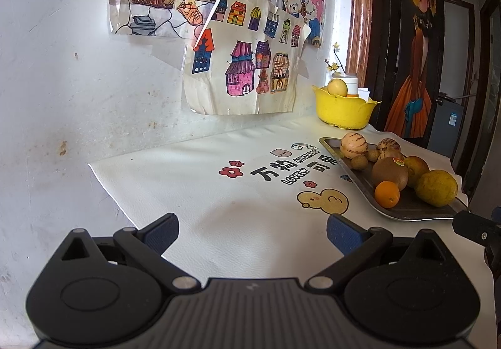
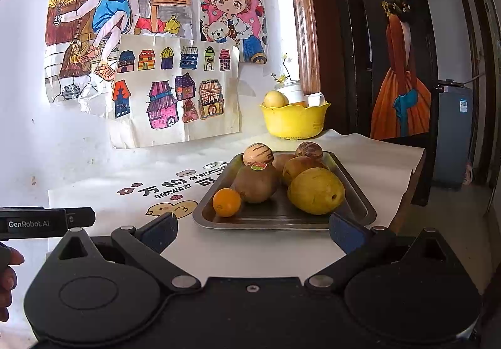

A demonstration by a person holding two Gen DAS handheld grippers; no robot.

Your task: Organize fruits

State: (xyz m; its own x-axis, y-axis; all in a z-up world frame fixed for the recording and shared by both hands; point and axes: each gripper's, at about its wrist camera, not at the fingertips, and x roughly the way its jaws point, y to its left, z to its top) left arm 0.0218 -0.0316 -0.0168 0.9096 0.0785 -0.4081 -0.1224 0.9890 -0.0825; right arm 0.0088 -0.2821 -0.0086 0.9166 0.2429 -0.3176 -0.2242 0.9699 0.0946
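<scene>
Hovering with right tongs [image 2: 252,231] spread wide, empty, just short of the tray [image 2: 360,201]; left tongs [image 1: 252,231] likewise spread, idling over bare counter [image 1: 203,192]. Probably best closing gently around the small orange [image 2: 226,202] dead ahead, then carrying toward the yellow bowl [image 2: 294,122] beyond.

A wide bare stretch of the mat [image 1: 194,192] is lying open ahead of the left gripper [image 1: 252,231], running far to the wall [image 1: 62,82]. On the right the tray [image 2: 281,220] is sitting just beyond the right gripper [image 2: 252,231], crowded with fruit: the orange [image 2: 226,202], kiwi [image 2: 255,183] and pear [image 2: 315,190] are blocking its near end. The yellow bowl [image 2: 294,122] is standing behind it, near the wall. A narrow strip of mat is staying free right of the tray.
</scene>
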